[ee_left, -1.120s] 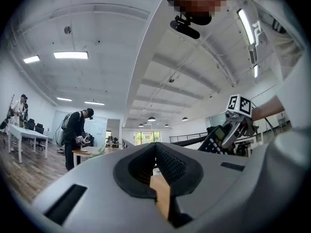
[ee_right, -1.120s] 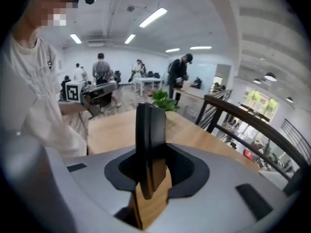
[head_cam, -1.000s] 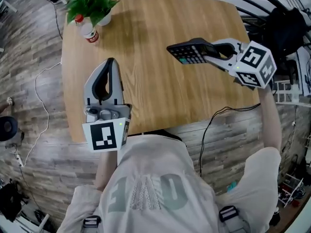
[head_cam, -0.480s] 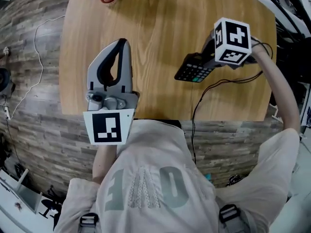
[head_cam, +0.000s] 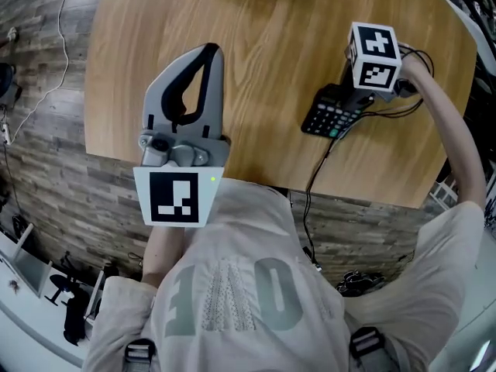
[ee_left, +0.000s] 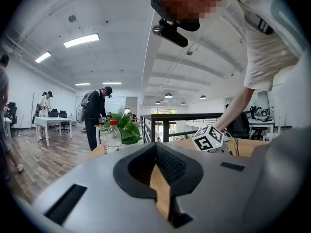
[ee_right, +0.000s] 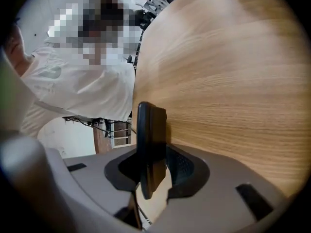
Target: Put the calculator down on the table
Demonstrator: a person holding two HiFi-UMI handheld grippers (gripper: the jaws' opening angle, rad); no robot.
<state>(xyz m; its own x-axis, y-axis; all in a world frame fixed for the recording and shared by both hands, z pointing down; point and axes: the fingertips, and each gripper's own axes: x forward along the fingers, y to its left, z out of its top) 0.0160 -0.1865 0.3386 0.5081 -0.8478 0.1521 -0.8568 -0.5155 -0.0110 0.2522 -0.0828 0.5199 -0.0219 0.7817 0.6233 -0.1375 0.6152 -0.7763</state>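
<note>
Now the right hand-held gripper [head_cam: 350, 98] clamps the calculator [head_cam: 333, 116] by its end, at 3 o'clock on the counter [head_cam: 263, 45]; contact is unclear, so settle it flat before releasing. The left hand-held gripper [head_cam: 208, 54], at 9 o'clock, is closed and empty

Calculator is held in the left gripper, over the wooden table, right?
Not quite. The calculator is over the wooden table, but the right gripper holds it, not the left one. The right gripper view shows its fingers clamped on the calculator.
</note>
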